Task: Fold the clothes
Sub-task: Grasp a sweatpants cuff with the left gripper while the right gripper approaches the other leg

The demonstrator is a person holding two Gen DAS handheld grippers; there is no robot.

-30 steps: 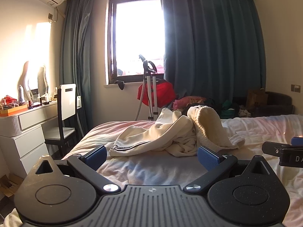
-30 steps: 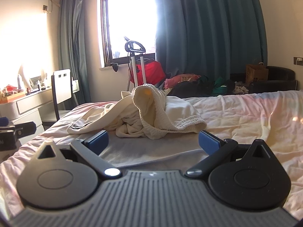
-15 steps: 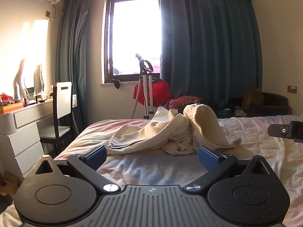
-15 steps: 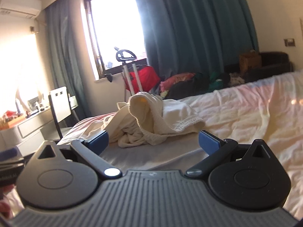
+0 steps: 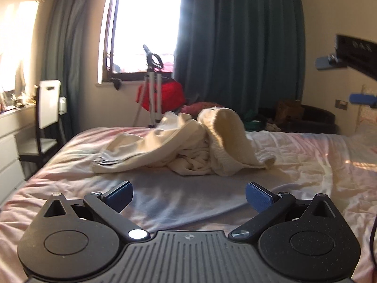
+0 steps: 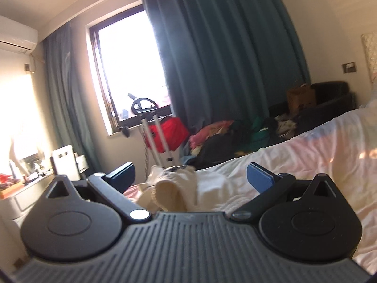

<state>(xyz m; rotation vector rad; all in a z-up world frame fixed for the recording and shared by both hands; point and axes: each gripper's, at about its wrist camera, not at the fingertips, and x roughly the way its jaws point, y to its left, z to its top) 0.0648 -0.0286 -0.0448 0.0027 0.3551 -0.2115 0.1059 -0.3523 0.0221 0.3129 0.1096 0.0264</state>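
Observation:
A crumpled cream garment with a zipper (image 5: 188,148) lies in a heap on the bed (image 5: 306,165). My left gripper (image 5: 188,194) is open and empty, low over the sheet in front of the heap, apart from it. My right gripper (image 6: 190,176) is open and empty, raised and tilted; the garment (image 6: 179,188) shows between its fingers, lower down. In the left wrist view the right gripper (image 5: 348,70) hangs high at the right edge.
A white chair (image 5: 47,118) and a white dresser (image 5: 9,141) stand left of the bed. A stand (image 5: 153,89) and red bag (image 5: 172,94) are under the window. A clothes pile (image 6: 235,136) and dark armchair (image 6: 329,96) lie beyond the bed.
My right gripper has risen and tilted, so the garment sank low in its view. My left gripper moved slightly closer to the garment. Both stayed open.

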